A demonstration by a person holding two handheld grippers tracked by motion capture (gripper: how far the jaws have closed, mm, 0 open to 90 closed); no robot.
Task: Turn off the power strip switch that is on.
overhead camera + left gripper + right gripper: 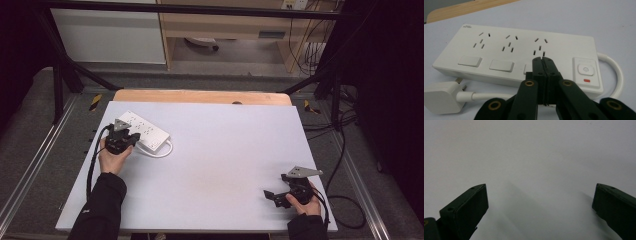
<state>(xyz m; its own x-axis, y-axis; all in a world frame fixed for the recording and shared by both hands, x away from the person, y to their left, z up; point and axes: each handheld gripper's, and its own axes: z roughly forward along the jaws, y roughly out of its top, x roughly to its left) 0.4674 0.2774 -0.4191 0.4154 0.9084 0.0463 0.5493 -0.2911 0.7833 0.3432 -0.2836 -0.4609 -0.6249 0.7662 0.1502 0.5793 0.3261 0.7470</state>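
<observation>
At the bench's (210, 165) near right corner in the high view, the right gripper (274, 196) rests in a hand, jaws spread wide apart over bare white surface. Toward the far left corner, the left gripper (131, 137) meets a white power strip (145, 130).

In the left gripper view, the jaws are pressed together, empty, tips over the power strip's (519, 50) row of rocker switches; its plug (441, 97) lies just beside the near edge.

In the right gripper view, the released jaws flank blank bench top (536, 157).
</observation>
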